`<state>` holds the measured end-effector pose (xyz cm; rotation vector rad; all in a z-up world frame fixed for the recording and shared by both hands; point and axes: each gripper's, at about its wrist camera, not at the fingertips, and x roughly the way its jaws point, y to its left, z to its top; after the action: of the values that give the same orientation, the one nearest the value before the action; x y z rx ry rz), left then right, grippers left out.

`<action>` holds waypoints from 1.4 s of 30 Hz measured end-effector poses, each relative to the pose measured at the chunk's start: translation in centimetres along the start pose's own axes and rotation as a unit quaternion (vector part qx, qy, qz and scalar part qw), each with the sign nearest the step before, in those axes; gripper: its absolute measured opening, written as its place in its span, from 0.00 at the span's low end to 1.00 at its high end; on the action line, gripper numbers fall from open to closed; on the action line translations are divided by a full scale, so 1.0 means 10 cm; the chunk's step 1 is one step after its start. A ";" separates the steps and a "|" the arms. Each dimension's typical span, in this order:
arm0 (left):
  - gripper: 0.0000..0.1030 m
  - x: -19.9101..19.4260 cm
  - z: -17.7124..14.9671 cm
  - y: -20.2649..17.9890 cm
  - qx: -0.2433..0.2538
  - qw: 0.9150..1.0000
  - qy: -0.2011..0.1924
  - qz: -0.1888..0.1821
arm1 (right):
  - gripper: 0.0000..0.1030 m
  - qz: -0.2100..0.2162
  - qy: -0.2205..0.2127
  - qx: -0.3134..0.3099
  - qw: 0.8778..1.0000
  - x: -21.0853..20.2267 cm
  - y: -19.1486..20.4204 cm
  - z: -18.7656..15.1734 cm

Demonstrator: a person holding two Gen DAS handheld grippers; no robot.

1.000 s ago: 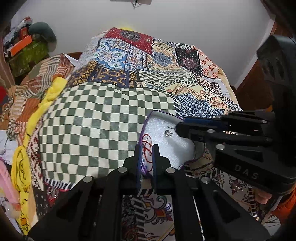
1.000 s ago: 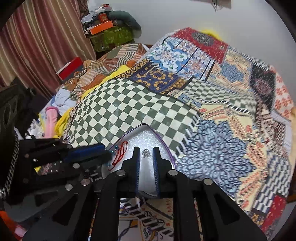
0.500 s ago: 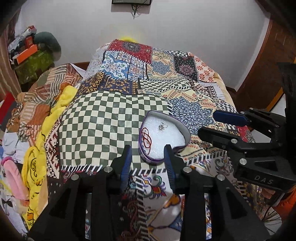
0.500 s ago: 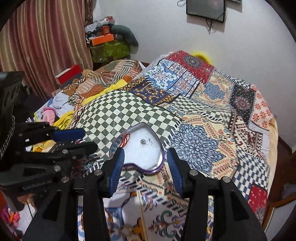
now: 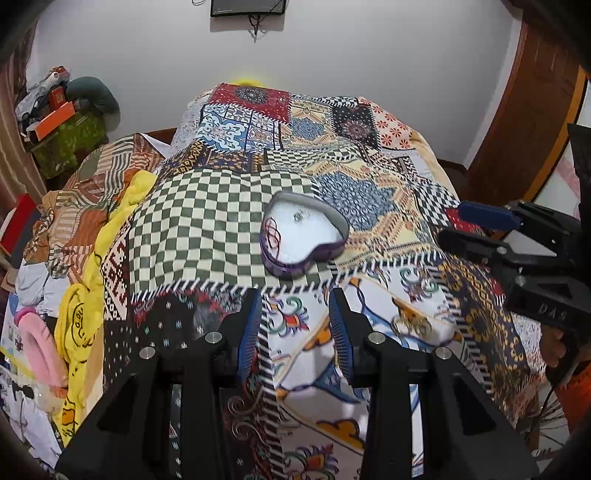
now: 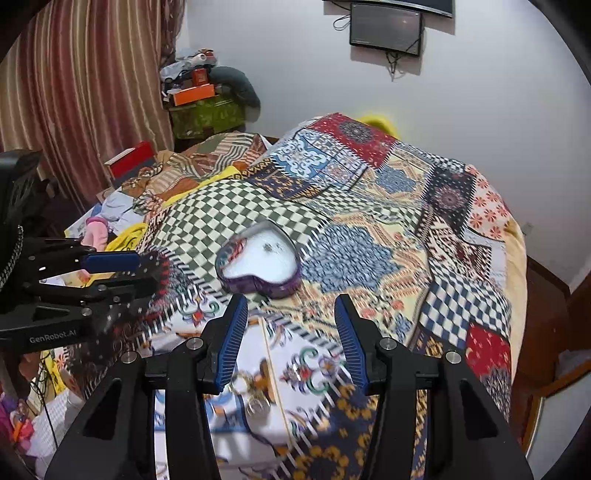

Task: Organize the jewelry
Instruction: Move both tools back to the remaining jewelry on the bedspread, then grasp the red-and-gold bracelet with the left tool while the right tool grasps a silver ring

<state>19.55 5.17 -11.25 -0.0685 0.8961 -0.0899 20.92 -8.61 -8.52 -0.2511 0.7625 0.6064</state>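
Note:
A purple heart-shaped jewelry box (image 5: pixel 308 254) with a white lining lies open on the patchwork bedspread (image 5: pixel 207 225). Inside it are a red bead string (image 5: pixel 272 230) at the left and a small silver piece (image 5: pixel 298 216) near the middle. The box also shows in the right wrist view (image 6: pixel 258 286), slightly blurred. My left gripper (image 5: pixel 295 302) is open and empty, pulled back just short of the box. My right gripper (image 6: pixel 290 308) is open and empty, also just short of the box. Each gripper shows from the side in the other's view, the right (image 5: pixel 476 227) and the left (image 6: pixel 122 271).
A pile of clothes and a yellow cloth (image 5: pixel 81 317) lie along the bed's left side. A green box with clutter (image 6: pixel 205 112) stands by the striped curtain (image 6: pixel 74 92). A small screen (image 6: pixel 386 27) hangs on the white wall. A wooden door frame (image 5: pixel 532 122) is at the right.
Both grippers opened, let go of the heart-shaped box, and drew back and up from it. The box now rests on the bedspread, smaller in both views.

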 end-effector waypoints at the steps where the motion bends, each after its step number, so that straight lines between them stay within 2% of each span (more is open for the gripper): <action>1: 0.36 0.00 -0.03 0.00 0.000 1.000 0.001 -0.001 | 0.44 -0.003 -0.001 0.001 1.000 -0.02 -0.01 -0.04; 8: 0.38 0.16 -0.30 0.00 -0.018 0.999 0.033 -0.011 | 0.44 -0.003 0.004 0.024 1.000 -0.11 -0.15 -0.32; 17: 0.38 0.38 -0.46 -0.10 -0.022 0.998 0.052 -0.029 | 0.44 0.018 0.037 0.057 0.998 0.06 -0.30 -0.62; 28: 0.33 0.52 -0.43 -0.18 -0.024 0.997 0.046 -0.049 | 0.44 0.043 0.043 0.035 0.998 0.34 -0.15 -0.60; 30: 0.26 0.55 -0.42 -0.18 -0.028 0.997 0.047 -0.059 | 0.41 0.041 0.045 0.029 0.998 0.39 -0.13 -0.59; 33: 0.23 0.56 -0.41 -0.17 -0.032 0.996 0.046 -0.063 | 0.34 0.039 0.052 0.026 0.998 0.46 -0.12 -0.58; 38: 0.16 0.57 -0.40 -0.19 -0.028 0.997 0.041 -0.063 | 0.17 0.030 0.056 0.023 0.998 0.52 -0.12 -0.58; 42: 0.06 0.55 -0.40 -0.20 -0.023 0.998 0.033 -0.053 | 0.17 0.029 0.053 0.023 0.998 0.50 -0.13 -0.58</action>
<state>19.74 2.48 -17.79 -0.1561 0.9597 -0.1712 21.18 -9.96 -16.21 -0.2198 0.8883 0.6336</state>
